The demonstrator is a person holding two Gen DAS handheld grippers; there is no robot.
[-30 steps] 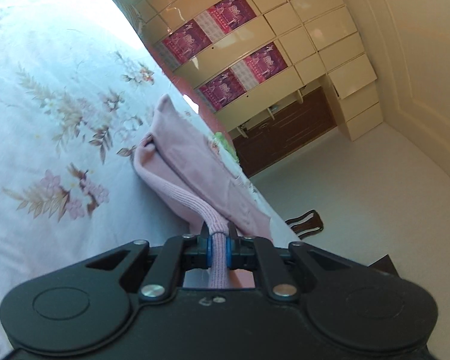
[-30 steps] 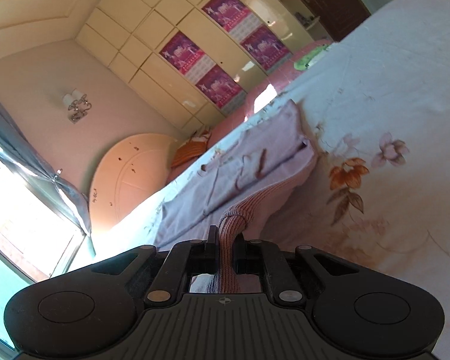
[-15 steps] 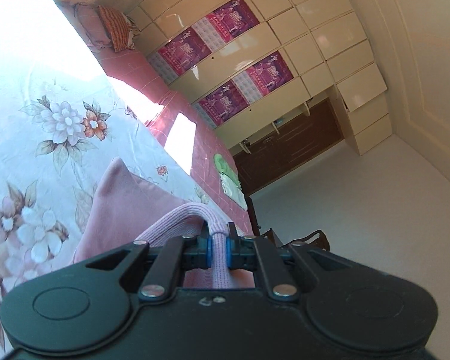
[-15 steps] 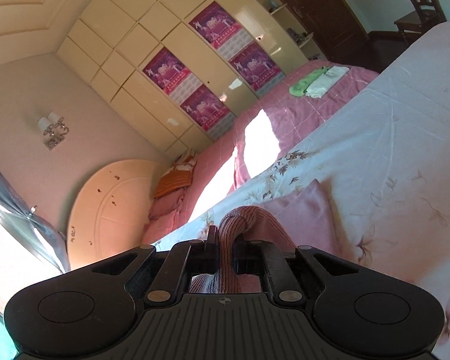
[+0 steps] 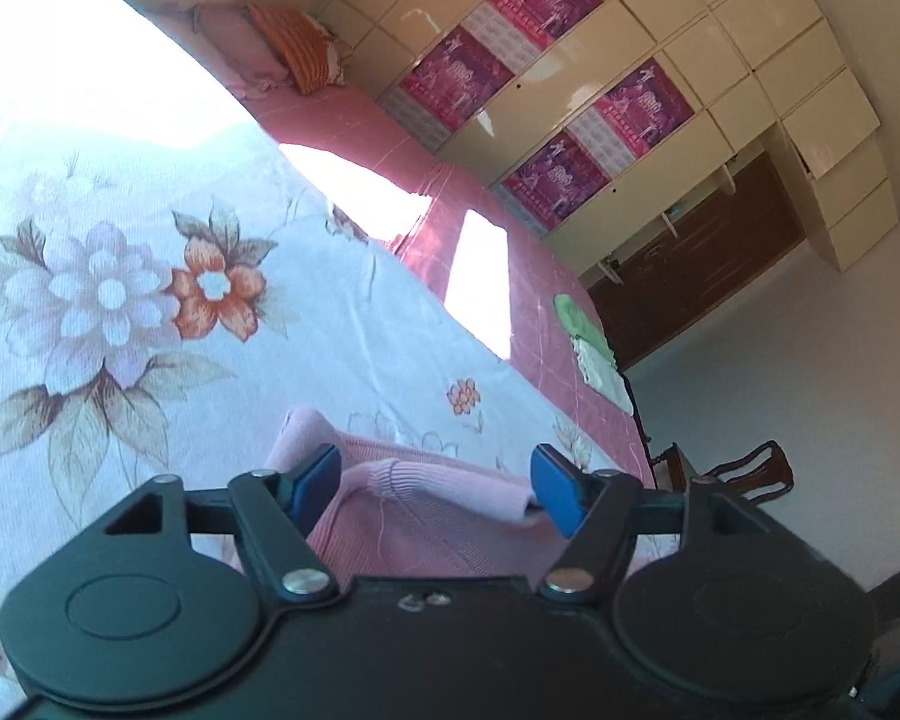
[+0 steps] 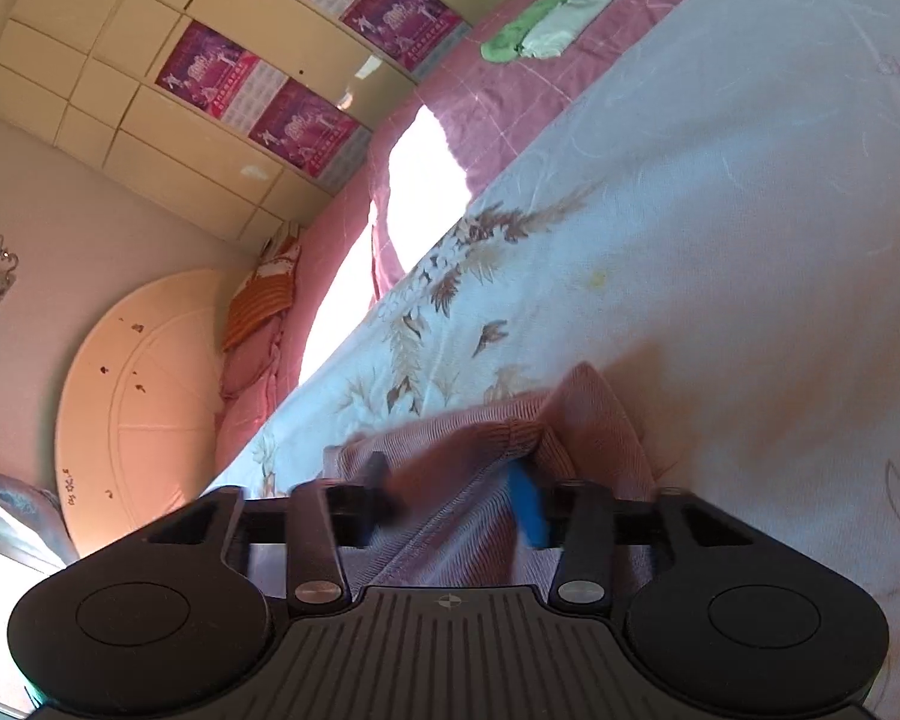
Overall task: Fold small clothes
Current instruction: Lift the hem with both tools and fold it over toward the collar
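Left tongs (image 5: 432, 489) and right tongs (image 6: 453, 495), both opening wide, straddle the pink garment (image 5: 444, 516) lying on the floral bedsheet (image 5: 150, 300).

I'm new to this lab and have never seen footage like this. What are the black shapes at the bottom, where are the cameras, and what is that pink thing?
No robot here: a person holds a hand tool in each hand, each with a fisheye camera looking along its two fingers. The black shapes are the tools' bodies. One picture shows the left gripper, the other the right gripper. Both point at a pink knitted garment lying on a floral bedsheet, with a pink bedspread and a cream wardrobe beyond. Both sets of jaws are opening; the garment's ribbed edge lies between them, no longer pinched.
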